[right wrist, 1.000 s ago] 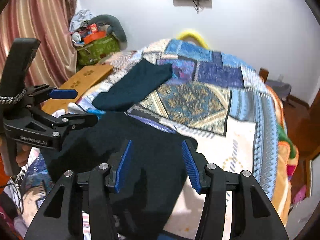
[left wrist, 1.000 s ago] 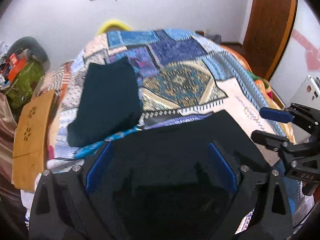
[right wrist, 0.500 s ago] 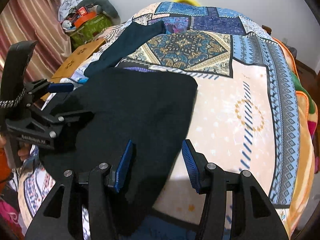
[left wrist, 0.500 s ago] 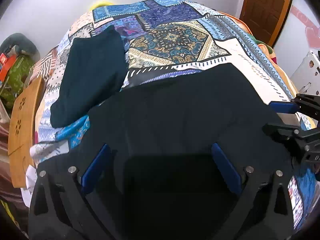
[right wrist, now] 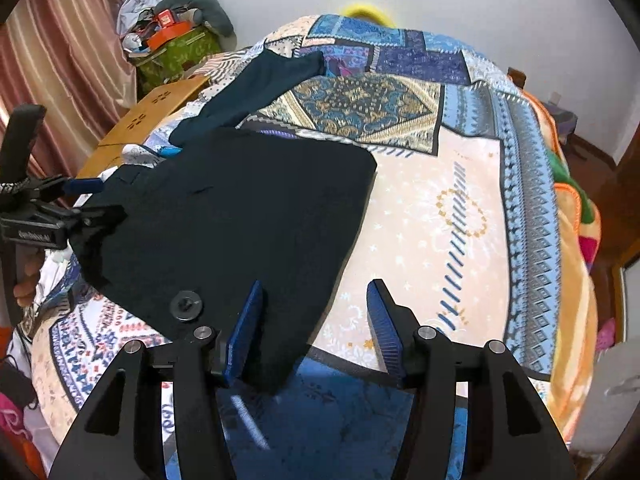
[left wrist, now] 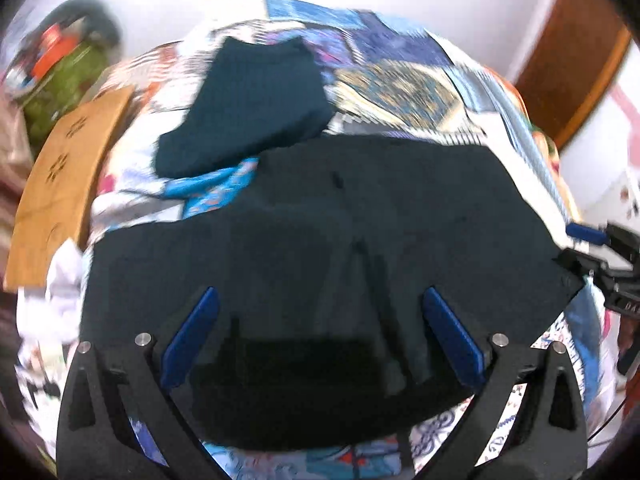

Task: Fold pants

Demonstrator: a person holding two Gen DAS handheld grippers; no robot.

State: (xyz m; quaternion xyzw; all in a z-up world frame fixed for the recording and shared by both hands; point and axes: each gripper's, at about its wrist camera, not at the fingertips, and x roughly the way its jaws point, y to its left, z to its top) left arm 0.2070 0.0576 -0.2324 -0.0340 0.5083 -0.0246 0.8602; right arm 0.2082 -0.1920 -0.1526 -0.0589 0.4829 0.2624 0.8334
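Note:
Dark pants (left wrist: 360, 208) lie spread flat on the patterned quilt, their waist button (right wrist: 186, 306) facing up near the front. My left gripper (left wrist: 320, 292) hovers over the near part of the pants, its jaws wide open and holding nothing. My right gripper (right wrist: 315, 285) stands partly open at the pants' near right corner. The cloth edge runs under its left pad and is not pinched. Each gripper shows in the other's view: the left gripper (right wrist: 100, 199) at the pants' left edge, the right gripper (left wrist: 592, 248) at their right edge.
A second dark teal garment (left wrist: 256, 108) lies folded farther back on the quilt (right wrist: 440, 208). A wooden board (left wrist: 68, 168) and a green box of clutter (right wrist: 176, 52) stand left of the bed. A brown door (left wrist: 572, 60) is at the right.
Both grippers have drawn back toward the pants' near edge and sunk a little. More of the pants shows, lying flat, and the button has come into the right view.

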